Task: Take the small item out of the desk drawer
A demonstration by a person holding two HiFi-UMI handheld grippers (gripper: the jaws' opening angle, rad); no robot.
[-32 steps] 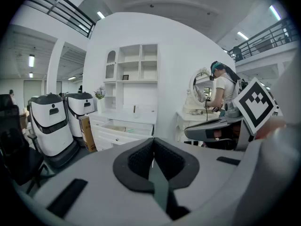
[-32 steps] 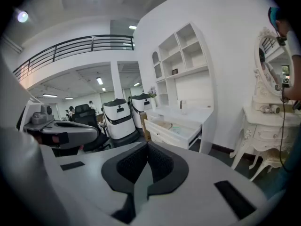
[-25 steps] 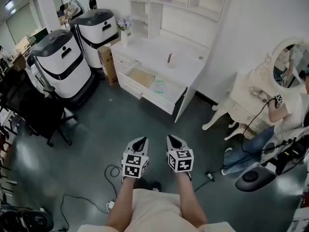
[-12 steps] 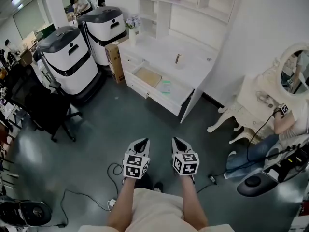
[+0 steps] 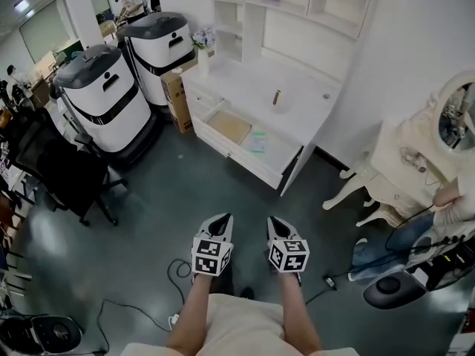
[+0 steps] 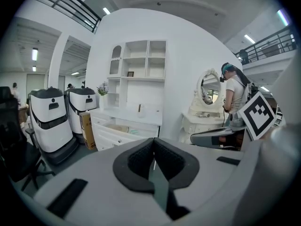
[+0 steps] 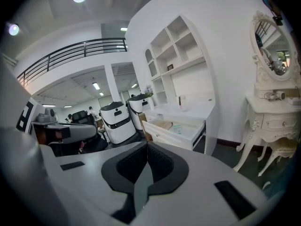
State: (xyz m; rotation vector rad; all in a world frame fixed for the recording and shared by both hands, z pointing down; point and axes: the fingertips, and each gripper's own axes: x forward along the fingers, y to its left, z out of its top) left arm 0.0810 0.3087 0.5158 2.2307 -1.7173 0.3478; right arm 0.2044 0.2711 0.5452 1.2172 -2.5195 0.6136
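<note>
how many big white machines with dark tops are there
2: nearer machine left of the desk, farther machine behind it by the cardboard box. More may be hidden.

White surface at twelve o'clock, bearing a small upright bottle toward three o'clock and a flower vase at nine o'clock.
</note>
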